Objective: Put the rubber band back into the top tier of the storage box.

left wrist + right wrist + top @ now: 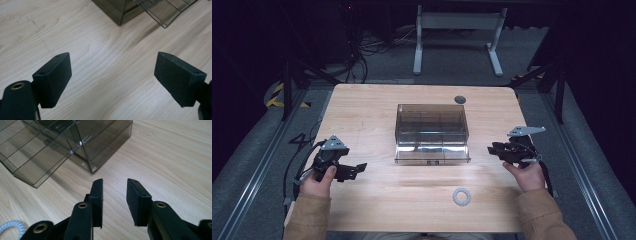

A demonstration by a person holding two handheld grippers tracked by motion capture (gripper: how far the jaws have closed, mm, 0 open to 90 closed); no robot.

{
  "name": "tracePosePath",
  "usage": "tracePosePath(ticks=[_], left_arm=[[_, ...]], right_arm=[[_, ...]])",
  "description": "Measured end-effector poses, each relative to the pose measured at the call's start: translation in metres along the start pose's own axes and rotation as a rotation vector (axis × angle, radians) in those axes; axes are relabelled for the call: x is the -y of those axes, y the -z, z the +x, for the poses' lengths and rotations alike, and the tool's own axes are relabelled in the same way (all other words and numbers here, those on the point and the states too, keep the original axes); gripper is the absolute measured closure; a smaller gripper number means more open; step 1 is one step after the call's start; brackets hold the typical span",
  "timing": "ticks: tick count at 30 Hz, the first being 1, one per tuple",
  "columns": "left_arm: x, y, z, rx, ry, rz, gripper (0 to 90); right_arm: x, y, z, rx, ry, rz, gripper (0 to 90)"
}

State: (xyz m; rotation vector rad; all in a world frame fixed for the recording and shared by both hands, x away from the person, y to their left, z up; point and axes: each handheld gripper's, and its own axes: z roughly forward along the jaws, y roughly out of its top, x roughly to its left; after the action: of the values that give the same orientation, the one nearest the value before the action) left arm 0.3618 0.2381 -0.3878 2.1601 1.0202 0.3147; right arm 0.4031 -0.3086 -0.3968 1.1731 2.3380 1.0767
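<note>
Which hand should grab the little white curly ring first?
Probably the right. The ring lies on the table nearer the right tool than the left tool. Both are open and empty, flanking the clear box.

We're looking at a pretty dark room here, only the light wood table (377, 105) is properly lit. Grey carpet-like floor (452, 62) all around it, with metal rails (252, 175) running along both sides. Behind the table there's a white desk frame (457, 30) on two legs, a tangle of black cables (357, 50) to its left, and some yellow-black hazard tape (276, 95) on the floor
</note>
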Motion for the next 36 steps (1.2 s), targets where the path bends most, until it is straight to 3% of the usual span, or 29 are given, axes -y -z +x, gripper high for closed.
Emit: tracePosePath(ticks=[4,12,23,26,36], left_arm=[[-0.003,-0.001,-0.007,0.023,-0.021,0.009,15.2],[-0.003,-0.005,-0.013,0.026,-0.038,0.024,15.3],[0.007,-0.008,-0.019,0.042,-0.060,0.041,15.4],[0.006,-0.007,-0.019,0.047,-0.061,0.040,15.4],[0.005,-0.007,-0.022,0.046,-0.082,0.054,15.4]], right_arm=[[-0.003,0.005,0.003,-0.006,0.019,-0.006,66.7],[-0.005,0.012,0.004,-0.022,0.016,-0.005,66.3],[-0.018,0.025,0.026,-0.085,0.092,0.007,65.8],[-0.024,0.026,0.035,-0.124,0.118,0.040,65.4],[-0.039,0.030,0.056,-0.181,0.197,0.102,63.4]])
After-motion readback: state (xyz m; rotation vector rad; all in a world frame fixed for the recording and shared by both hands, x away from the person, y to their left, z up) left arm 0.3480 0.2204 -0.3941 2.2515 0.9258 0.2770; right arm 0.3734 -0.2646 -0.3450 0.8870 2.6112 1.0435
